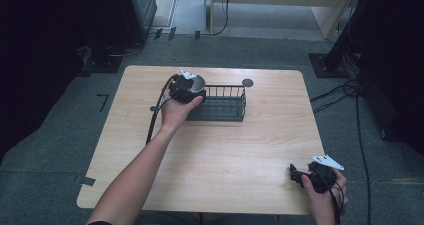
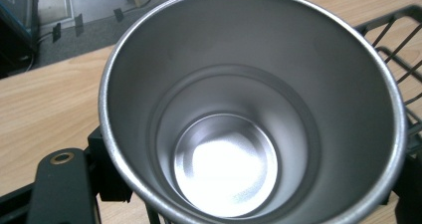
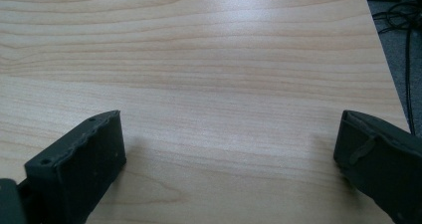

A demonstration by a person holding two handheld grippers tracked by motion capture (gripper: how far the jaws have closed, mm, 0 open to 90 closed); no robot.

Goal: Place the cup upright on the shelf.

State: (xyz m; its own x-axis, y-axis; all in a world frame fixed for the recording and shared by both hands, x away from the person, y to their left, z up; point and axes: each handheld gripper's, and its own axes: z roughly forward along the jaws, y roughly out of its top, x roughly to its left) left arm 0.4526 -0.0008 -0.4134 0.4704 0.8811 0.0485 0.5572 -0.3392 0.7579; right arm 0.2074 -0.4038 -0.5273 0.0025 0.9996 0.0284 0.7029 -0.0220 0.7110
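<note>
At the far left end of the black wire basket (image 1: 223, 104), the left tool (image 1: 185, 87) holds a steel cup (image 2: 249, 109), its jaws clamped on the cup's wall. In the left gripper view the cup's mouth faces the camera, its empty, shiny bottom plain to see, and the basket's wires run just beyond its rim on the right side. So the cup sits at the basket's left edge, above or against it; I cannot tell whether it is already inside the rim or touching the wire. The coming move turns on this: the basket's open space lies to the right of the cup, along the basket's long axis, which runs across the table (image 1: 215, 155). I judge a short carry rightward and down would set the cup inside. The right tool (image 1: 300, 176) rests at the table's near right corner, well apart from the basket, jaws spread wide over bare wood.
</note>
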